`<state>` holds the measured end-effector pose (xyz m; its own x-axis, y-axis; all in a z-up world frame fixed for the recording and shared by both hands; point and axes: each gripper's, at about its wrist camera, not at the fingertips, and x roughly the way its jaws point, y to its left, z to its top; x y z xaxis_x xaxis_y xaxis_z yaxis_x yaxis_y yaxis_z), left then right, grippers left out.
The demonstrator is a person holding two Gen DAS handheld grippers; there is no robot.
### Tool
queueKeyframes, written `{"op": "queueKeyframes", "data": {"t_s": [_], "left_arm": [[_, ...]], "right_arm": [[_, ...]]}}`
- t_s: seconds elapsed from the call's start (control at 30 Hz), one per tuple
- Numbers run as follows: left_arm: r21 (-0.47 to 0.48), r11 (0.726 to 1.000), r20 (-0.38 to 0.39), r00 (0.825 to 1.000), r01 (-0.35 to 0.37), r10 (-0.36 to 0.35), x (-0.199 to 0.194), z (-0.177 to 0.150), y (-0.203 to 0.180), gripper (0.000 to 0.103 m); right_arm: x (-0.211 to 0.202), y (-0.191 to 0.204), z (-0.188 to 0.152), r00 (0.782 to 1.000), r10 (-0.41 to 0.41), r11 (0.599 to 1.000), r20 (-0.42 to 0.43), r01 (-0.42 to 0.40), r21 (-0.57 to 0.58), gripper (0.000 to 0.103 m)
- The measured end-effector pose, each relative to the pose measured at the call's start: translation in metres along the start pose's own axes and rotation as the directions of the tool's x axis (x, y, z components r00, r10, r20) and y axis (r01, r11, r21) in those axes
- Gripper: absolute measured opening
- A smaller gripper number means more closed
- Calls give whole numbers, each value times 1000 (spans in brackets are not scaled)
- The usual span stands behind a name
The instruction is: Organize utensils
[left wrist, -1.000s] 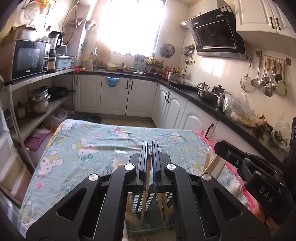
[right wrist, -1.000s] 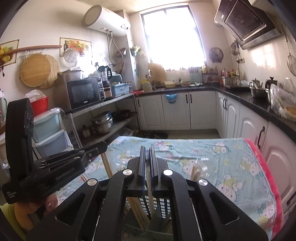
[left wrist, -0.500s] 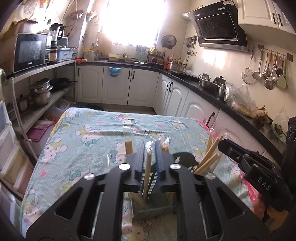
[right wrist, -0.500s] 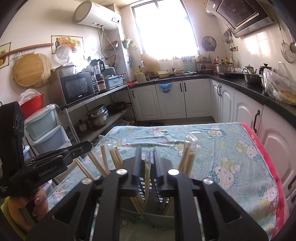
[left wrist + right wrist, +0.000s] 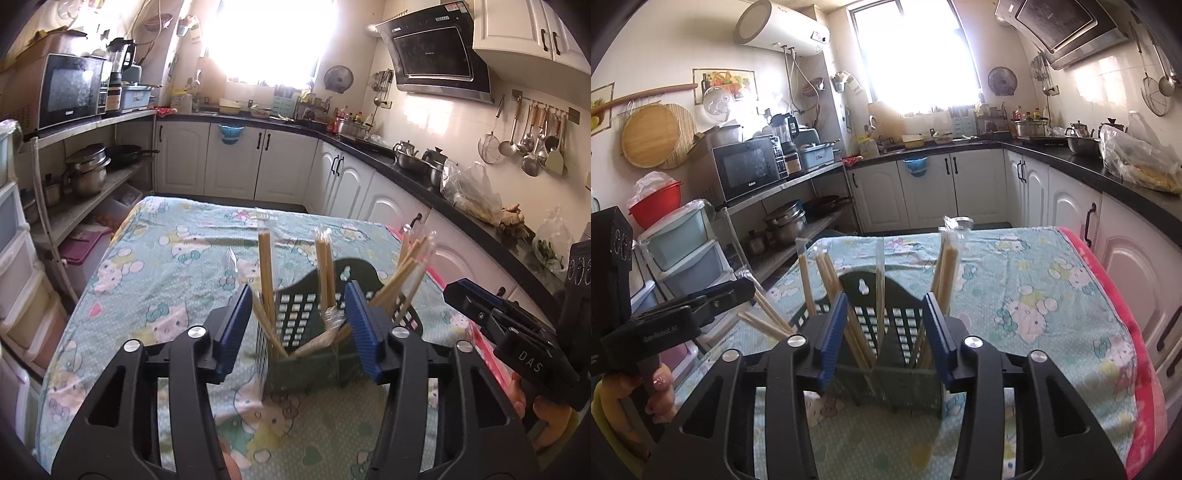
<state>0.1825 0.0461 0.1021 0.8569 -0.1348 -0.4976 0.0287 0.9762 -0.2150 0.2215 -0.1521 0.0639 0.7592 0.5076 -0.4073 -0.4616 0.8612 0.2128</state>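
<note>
A: Status on both grippers?
B: Left gripper (image 5: 297, 325) jaws opening, nothing pressed between the pads; chopsticks (image 5: 266, 275) stand in the gap beyond. Right gripper (image 5: 882, 334) likewise, jaws opening, gripping nothing.
A: Where's the stuff?
B: Wrapped chopsticks standing in the dark green holder (image 5: 886, 325), near middle of the worktop (image 5: 1034, 295), on the cartoon-cat cloth. More lean out at the left side (image 5: 768, 314).
A: Handling?
B: My read: light, stiff, thin sticks in slick clear sleeves, likely to slip or swivel. Take them mid-shaft, squarely, above the holder rim. The holder looks like light plastic and could tip if a stick is levered.
A: Any text?
B: "DAS" on the right gripper body (image 5: 532, 356), "GenRobot.AI" on the left one (image 5: 665, 332). Microwave (image 5: 72, 90) badge too small to read.
</note>
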Motion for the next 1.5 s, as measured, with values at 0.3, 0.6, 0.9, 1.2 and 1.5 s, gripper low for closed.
{"op": "queueKeyframes", "data": {"t_s": [0.3,0.6,0.9,1.2,1.5], "left_arm": [[-7,1000,-5,1000,1,-1,-25,-27,0,71],[-15,1000,-25,1000,-15,15,-36,-62,1,89],[-9,999,-10,999,-44,44,-40,-108,-4,92],[28,997,38,997,-65,64,-41,-135,-12,92],[44,996,82,994,-76,72,-35,-148,-15,92]], "right_arm": [[-21,6,-30,1000,-11,1000,-17,11,-21,57],[-39,11,-71,998,-25,999,-55,24,-32,78],[-56,14,-106,996,-70,997,-56,68,-37,90],[-73,1,-127,990,-136,991,49,136,-1,96],[-77,-4,-149,977,-190,982,99,190,3,96]]}}
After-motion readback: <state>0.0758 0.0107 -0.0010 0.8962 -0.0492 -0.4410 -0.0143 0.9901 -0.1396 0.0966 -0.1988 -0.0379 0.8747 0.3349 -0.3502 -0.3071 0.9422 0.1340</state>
